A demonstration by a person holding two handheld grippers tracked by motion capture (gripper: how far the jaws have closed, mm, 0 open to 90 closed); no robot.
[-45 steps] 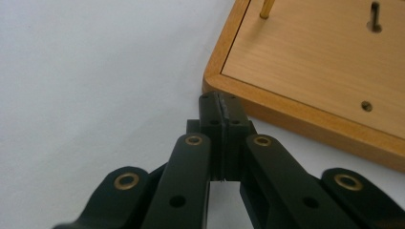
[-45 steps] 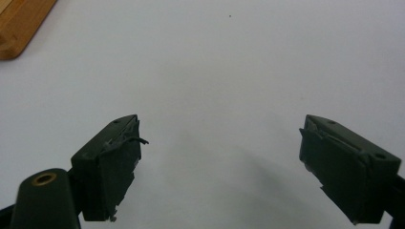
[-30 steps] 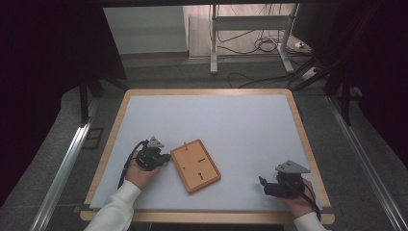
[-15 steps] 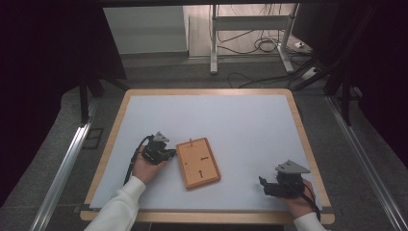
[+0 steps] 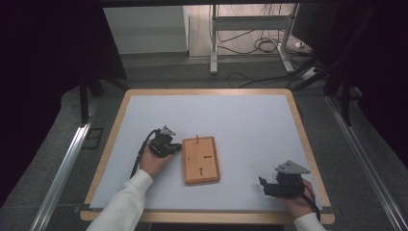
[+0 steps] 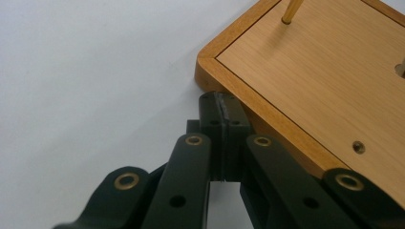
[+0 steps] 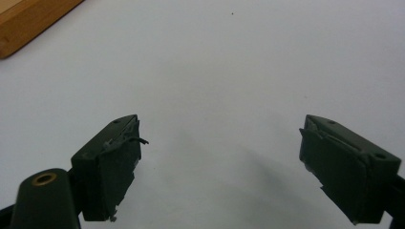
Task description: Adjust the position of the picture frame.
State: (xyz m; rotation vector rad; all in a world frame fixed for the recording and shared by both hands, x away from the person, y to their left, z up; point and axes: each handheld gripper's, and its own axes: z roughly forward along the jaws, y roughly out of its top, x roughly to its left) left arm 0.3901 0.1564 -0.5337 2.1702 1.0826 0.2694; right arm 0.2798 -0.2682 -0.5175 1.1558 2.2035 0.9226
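Note:
A wooden board [image 5: 200, 160] with a raised rim lies flat near the middle of the white table top. It has a thin brass peg [image 6: 290, 10] standing near its far end and small holes in its face [image 6: 359, 147]. My left gripper [image 5: 174, 147] is shut with nothing held, its tips [image 6: 223, 107] pressed against the board's [image 6: 305, 71] left rim near the far corner. My right gripper [image 5: 262, 185] rests near the front right of the table, open and empty [image 7: 219, 157], apart from the board's corner [image 7: 28, 21].
The white table top [image 5: 240, 120] has a light wooden border [image 5: 308, 144]. Beyond it stand a metal stand and cables [image 5: 250, 45] on the floor. Dark curtains hang at both sides.
The left gripper has pushed forward along the board's left side, and the board has turned from slanted to nearly square with the table. The right gripper has stayed put.

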